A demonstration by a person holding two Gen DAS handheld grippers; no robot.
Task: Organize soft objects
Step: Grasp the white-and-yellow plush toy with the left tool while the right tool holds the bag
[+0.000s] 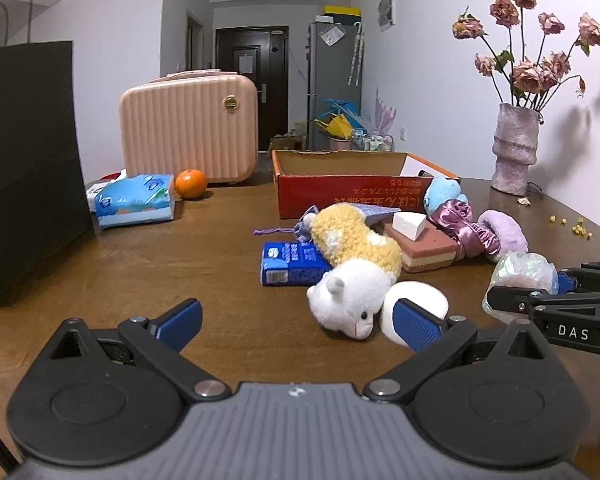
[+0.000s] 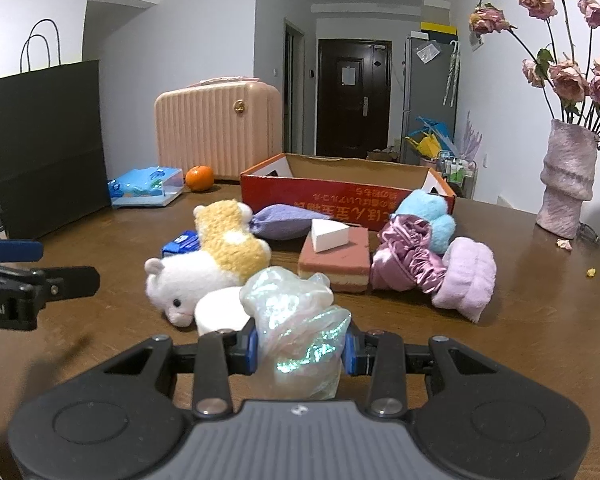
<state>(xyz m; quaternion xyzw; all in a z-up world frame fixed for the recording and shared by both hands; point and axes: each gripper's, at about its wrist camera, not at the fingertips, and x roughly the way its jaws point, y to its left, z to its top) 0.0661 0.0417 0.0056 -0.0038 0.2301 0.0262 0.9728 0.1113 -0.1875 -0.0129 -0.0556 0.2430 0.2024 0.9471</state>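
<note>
Bare table (image 1: pixel 220 264) beside plush (image 1: pixel 356 268)

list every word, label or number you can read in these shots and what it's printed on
"DAS": white letters on the black arm of the right tongs, seen from the left wrist view.
"oot.AI": white letters, cut off at the frame edge, on the black arm of the left tongs, seen from the right wrist view.
Yellow characters on the red cardboard box: upside down, not readable.
Blue carton print and barcode: too small.
Blue tissue pack: too blurred.
</note>
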